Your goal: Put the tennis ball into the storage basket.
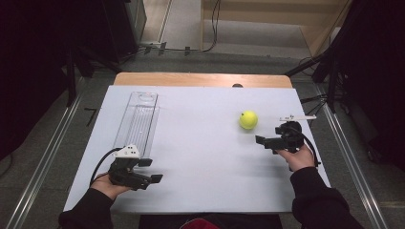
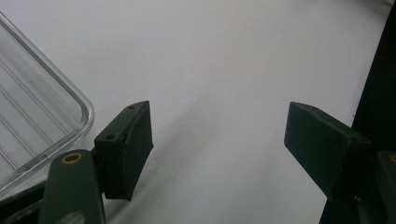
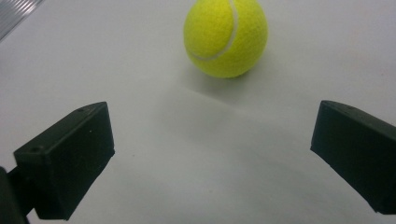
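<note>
Right gripper (image 3: 212,154), jaws wide and empty, faces the tennis ball (image 3: 226,36): light, springy, rolls easily, so pinch its middle.

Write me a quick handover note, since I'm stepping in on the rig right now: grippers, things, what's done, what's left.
Right gripper: jaws wide open, holding nothing, aimed at the tennis ball, which lies just ahead on the white table, untouched.
Left gripper: jaws open, holding nothing, beside the near end of the clear tray.
Done: nothing gripped yet; the tray looks empty.
Left: probably close on the ball; the tray seems its likely place.
</note>
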`<state>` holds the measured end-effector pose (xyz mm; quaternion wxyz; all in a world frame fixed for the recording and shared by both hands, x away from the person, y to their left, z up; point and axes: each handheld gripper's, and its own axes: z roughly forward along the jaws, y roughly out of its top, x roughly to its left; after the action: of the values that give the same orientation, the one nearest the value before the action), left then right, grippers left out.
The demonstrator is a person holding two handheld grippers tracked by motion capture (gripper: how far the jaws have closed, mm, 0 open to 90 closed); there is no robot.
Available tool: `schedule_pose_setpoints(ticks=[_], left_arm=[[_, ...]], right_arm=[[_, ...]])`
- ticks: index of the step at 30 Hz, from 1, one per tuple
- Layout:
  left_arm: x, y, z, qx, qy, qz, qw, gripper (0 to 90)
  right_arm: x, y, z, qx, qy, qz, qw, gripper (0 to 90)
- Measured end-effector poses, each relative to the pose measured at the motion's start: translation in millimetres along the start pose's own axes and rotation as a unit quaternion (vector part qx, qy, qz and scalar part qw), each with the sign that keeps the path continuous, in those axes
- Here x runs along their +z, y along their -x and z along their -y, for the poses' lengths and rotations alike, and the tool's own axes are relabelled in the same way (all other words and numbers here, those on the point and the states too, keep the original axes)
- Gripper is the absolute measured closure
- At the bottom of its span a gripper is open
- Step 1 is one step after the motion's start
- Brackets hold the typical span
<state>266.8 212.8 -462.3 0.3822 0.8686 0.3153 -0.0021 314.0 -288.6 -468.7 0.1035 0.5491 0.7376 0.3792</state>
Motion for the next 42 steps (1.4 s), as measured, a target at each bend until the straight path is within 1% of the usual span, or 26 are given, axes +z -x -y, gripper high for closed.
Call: schedule_pose_setpoints(ticks=[5,6,9,11,12,16,20,24,28,37,40,42], left_arm=[[-0.2,0.1,-0.1,0.001,0.0,0.0,1.0,24.3],[0.0,0.0,0.0,0.001,0.0,0.001,1.0,24.3],[0.0,-0.2,0.1,0.0,0.0,0.001,1.0,24.3],[0.0,-0.2,0.0,0.001,0.0,0.001,1.0,24.3],[0.0,-0.2,0.0,0.001,0.0,0.001,1.0,24.3],[0.0,-0.2,0.1,0.001,0.0,0.001,1.0,24.3],[0.3,-0.3,0.1,0.001,-0.001,0.001,1.0,24.3],[0.6,-0.2,0.0,0.001,-0.001,0.001,1.0,24.3],[0.8,-0.1,0.0,0.001,-0.002,0.001,1.0,24.3],[0.5,-0.5,0.2,0.001,-0.002,0.0,1.0,24.3],[0.4,-0.5,0.1,0.001,-0.002,0.0,1.0,24.3],[0.3,-0.4,0.1,0.001,-0.002,-0.001,1.0,24.4]], right_arm=[[2.0,0.3,-3.7,-0.004,-0.001,-0.002,1.0,0.0],[2.0,0.0,-4.7,-0.001,0.0,-0.002,1.0,0.0],[2.5,0.7,-7.3,-0.004,0.003,-0.008,1.0,0.0],[3.0,0.4,-9.3,-0.003,0.0,-0.007,1.0,0.0],[3.3,0.7,-10.4,-0.008,0.0,-0.006,0.9999,0.0],[3.6,-0.3,-14.9,-0.008,0.0,-0.007,0.9999,0.0],[4.3,-0.1,-18.9,-0.008,-0.005,-0.008,0.9999,0.0],[5.1,1.2,-23.3,-0.003,-0.009,-0.016,0.9998,0.0],[6.3,1.9,-29.9,-0.003,-0.008,-0.013,0.9999,0.0],[14.0,-2.0,-43.4,-0.014,-0.013,-0.008,0.9998,0.0],[16.2,-1.6,-46.5,-0.014,-0.009,-0.012,0.9998,0.0],[16.9,-1.1,-48.9,-0.016,-0.009,-0.01,0.9998,0.0]])
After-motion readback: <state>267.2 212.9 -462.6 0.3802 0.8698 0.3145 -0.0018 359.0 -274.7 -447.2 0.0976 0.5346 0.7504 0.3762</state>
